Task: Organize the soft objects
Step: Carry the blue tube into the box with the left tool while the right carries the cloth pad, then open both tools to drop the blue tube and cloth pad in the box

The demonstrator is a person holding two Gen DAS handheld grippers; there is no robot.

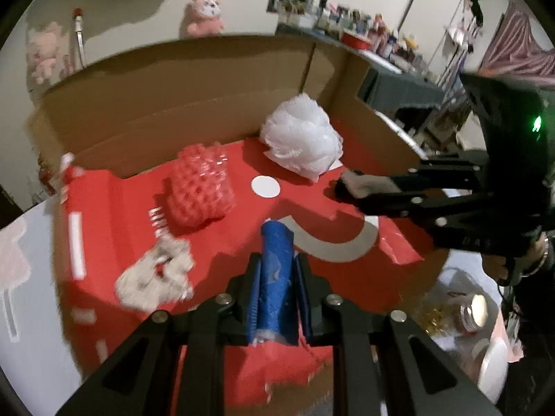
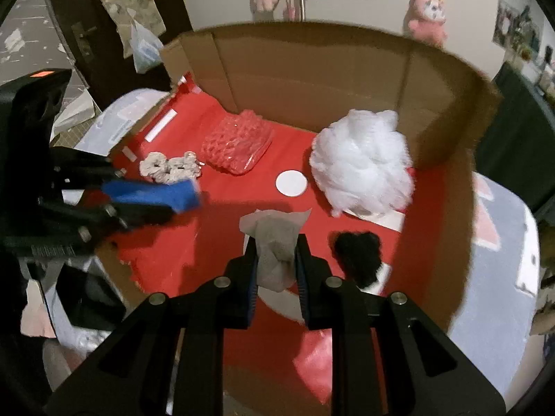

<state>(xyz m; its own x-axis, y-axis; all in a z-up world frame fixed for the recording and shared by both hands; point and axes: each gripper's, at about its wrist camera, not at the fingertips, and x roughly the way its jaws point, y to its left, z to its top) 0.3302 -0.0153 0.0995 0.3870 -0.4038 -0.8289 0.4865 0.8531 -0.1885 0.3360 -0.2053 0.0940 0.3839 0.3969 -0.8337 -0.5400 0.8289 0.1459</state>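
My left gripper [image 1: 277, 277] is shut on a blue sponge [image 1: 275, 270] above the red floor of an open cardboard box [image 1: 173, 111]; it also shows in the right wrist view [image 2: 152, 201] with the sponge [image 2: 156, 192]. My right gripper [image 2: 277, 260] is shut on a grey cloth [image 2: 275, 239] over the box floor; it also shows in the left wrist view [image 1: 347, 187]. In the box lie a white mesh pouf [image 2: 360, 163], a red foam net [image 2: 239, 142], a whitish scrunchie [image 2: 170, 168] and a black fuzzy item [image 2: 359, 249].
The box's brown walls [image 2: 312, 69] rise at the back and right. Pink plush toys [image 2: 428, 14] hang on the wall behind. A cluttered shelf [image 1: 364, 27] stands at the far right. A jar [image 1: 475, 312] and bags lie beside the box.
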